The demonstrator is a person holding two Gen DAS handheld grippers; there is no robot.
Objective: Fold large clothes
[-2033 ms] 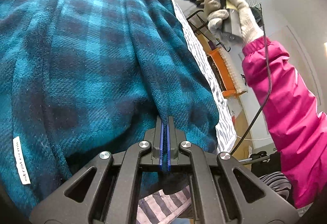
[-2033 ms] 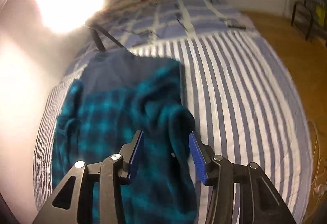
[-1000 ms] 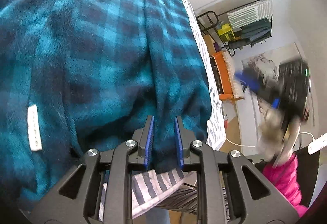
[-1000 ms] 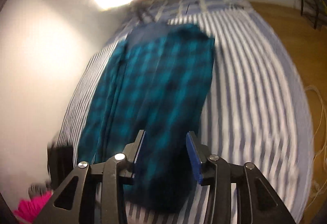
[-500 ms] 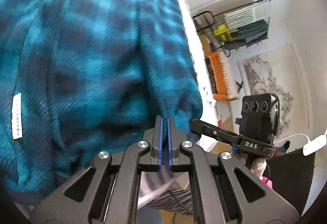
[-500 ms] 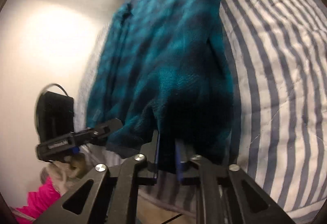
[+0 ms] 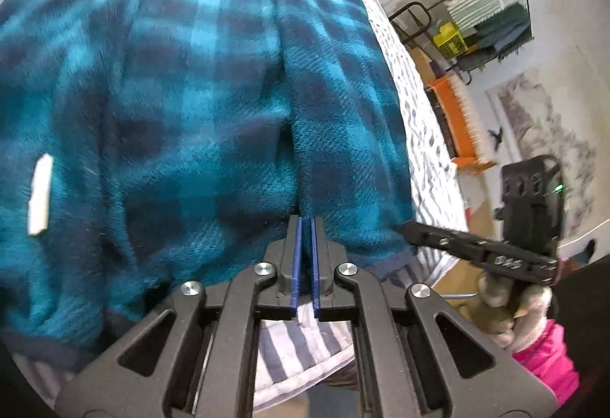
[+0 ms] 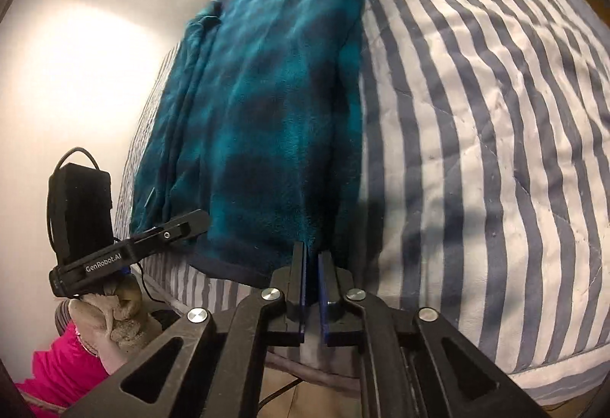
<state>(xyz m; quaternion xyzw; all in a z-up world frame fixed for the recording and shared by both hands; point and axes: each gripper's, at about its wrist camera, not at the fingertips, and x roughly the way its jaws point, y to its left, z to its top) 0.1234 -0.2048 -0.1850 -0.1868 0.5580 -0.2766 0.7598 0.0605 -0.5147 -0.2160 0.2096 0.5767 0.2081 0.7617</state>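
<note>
White tag (image 7: 39, 195) in left view only

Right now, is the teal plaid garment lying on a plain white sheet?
No, the teal plaid garment lies on a blue and white striped quilt.

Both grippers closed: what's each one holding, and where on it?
Both pinch the teal plaid fleece garment at its near, dark-trimmed bottom edge: the left gripper near the edge's left end, the right gripper at the right corner.
</note>
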